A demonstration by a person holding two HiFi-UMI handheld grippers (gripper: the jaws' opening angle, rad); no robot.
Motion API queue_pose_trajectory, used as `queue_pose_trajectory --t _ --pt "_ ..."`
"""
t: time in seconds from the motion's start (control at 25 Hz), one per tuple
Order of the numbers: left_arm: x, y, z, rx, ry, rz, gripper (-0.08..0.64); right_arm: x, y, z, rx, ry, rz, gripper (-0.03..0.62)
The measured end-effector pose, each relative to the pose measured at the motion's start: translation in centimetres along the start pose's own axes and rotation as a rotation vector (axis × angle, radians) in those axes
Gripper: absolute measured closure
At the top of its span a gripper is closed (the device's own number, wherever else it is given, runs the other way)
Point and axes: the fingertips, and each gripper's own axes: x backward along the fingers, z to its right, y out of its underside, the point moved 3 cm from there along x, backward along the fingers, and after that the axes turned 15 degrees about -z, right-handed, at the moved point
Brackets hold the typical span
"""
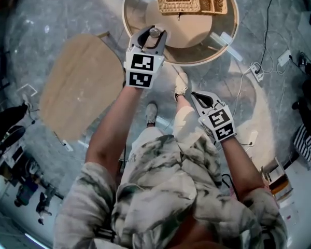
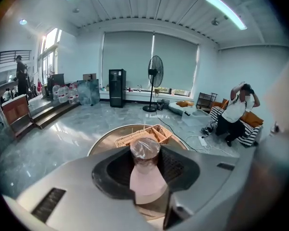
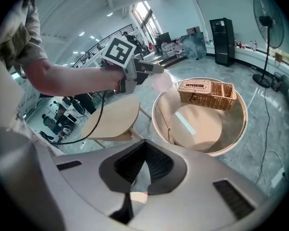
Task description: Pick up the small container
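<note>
The small container (image 2: pixel 145 149) is a pale pink cup with a crinkled clear wrap over its top. My left gripper (image 2: pixel 145 163) is shut on it, one jaw on each side. In the head view the left gripper (image 1: pixel 154 37) holds the container (image 1: pixel 155 31) over the near rim of the round table (image 1: pixel 217 50). The right gripper view shows the left gripper (image 3: pixel 156 72) and container (image 3: pixel 160 82) in the air beside the table's left rim. My right gripper (image 3: pixel 144 144) is shut with nothing in it. It hangs low by the person's leg in the head view (image 1: pixel 196 95).
A wicker basket (image 1: pixel 191 0) with two compartments stands at the far side of the round table. A light wooden chair (image 1: pixel 80 84) stands to the left. Cables and a power strip (image 1: pixel 256 70) lie on the floor to the right. A standing fan (image 2: pixel 155 81) and a person (image 2: pixel 237 112) are farther off.
</note>
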Motion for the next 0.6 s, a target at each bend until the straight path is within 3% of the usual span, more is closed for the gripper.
queue_pose_trajectory --t 0.6 --pt "7.3 -2.0 1.3 -0.028 0.022 0.006 0.408 -0.3 -1.1 -0.9 0.029 0.007 -0.019 0.571"
